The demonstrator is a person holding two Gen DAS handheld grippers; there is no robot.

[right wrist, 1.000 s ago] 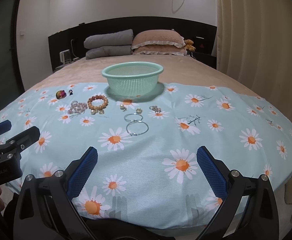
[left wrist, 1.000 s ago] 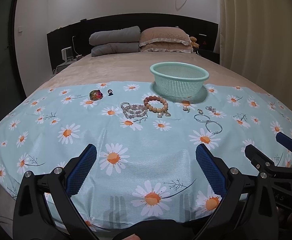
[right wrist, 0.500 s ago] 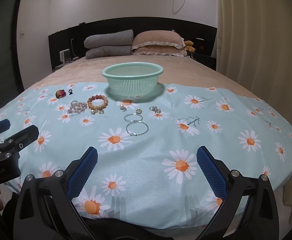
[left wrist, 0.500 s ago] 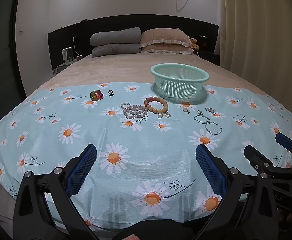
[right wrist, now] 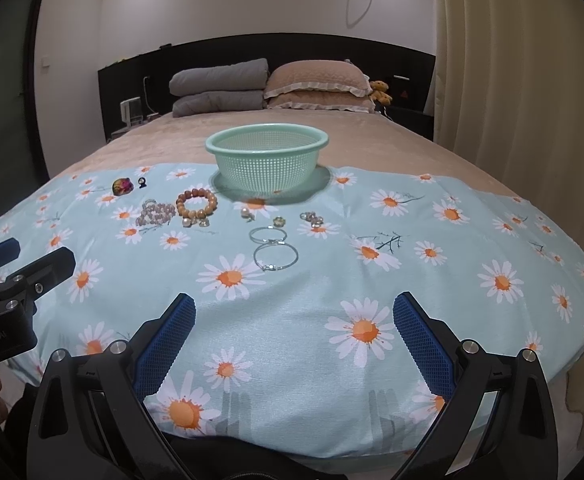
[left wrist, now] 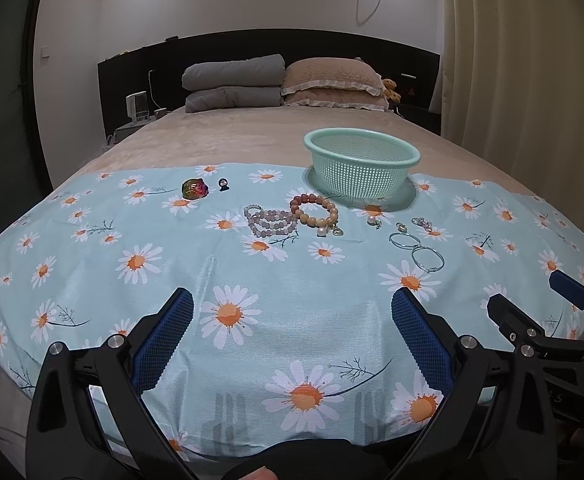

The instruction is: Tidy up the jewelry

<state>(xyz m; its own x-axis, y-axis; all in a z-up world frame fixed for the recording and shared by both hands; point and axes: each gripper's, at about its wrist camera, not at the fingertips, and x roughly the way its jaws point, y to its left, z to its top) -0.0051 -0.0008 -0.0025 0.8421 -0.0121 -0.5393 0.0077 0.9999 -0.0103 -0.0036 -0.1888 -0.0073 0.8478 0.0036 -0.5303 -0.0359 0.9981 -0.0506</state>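
Observation:
A mint green mesh basket (left wrist: 361, 160) (right wrist: 267, 160) stands on a daisy-print cloth (left wrist: 252, 320) on the bed. In front of it lie a brown bead bracelet (left wrist: 313, 210) (right wrist: 196, 203), a pale purple bead bracelet (left wrist: 270, 222) (right wrist: 156, 213), two thin silver bangles (left wrist: 415, 248) (right wrist: 274, 248), small earrings and charms (right wrist: 280, 220), and a multicoloured brooch (left wrist: 194, 188) (right wrist: 122, 186) at far left. My left gripper (left wrist: 292, 320) and right gripper (right wrist: 293, 324) are both open and empty, near the cloth's front edge, well short of the jewelry.
Grey and beige pillows (left wrist: 284, 84) lie against the dark headboard. A curtain (right wrist: 511, 80) hangs at the right. The bed's front edge drops off just under both grippers. The right gripper shows at the left wrist view's right edge (left wrist: 551, 320).
Both views have shifted very slightly; the grippers stay open and nothing on the cloth has moved.

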